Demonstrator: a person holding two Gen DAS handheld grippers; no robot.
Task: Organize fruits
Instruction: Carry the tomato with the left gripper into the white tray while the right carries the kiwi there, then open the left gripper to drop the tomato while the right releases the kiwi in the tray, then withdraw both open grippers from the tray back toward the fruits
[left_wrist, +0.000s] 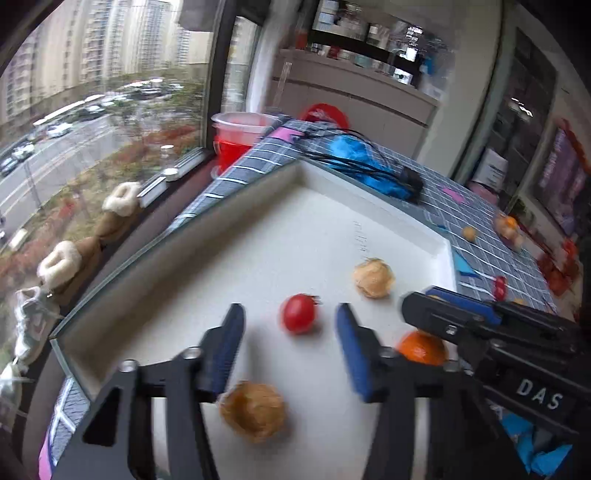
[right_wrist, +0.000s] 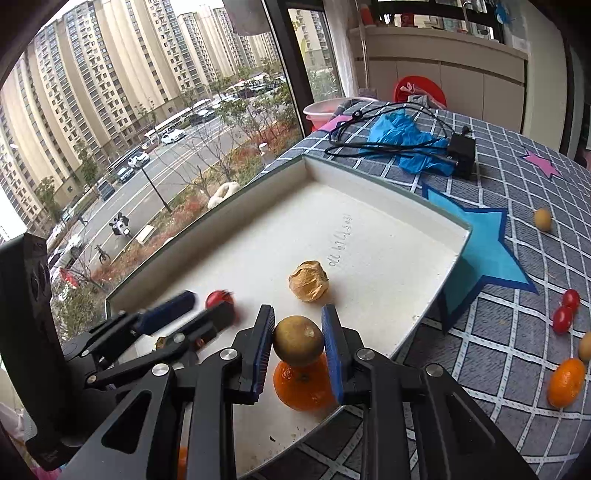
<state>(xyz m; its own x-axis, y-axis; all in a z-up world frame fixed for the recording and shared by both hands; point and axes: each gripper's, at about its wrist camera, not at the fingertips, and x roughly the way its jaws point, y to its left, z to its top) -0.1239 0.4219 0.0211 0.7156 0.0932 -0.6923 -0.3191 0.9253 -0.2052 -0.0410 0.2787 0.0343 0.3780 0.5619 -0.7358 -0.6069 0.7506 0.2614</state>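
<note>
checked tablecloth (right_wrist: 517, 332), white tray (right_wrist: 388, 206), window (right_wrist: 147, 110)

A matt, grainy white tray (right_wrist: 369, 221) is sitting mid-frame on a checked cloth (right_wrist: 498, 314). A glossy, smooth tomato (left_wrist: 297, 314) is shining at centre; a papery, wrinkled husk (right_wrist: 308, 281) is looking dull.

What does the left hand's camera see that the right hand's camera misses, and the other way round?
Only the left view shows the fuzzy boots by the window and a second husked fruit near its open left gripper. Only the right view shows the brown round fruit clamped in the right gripper and the blue star. Both show the white tray, red tomato and orange.
</note>
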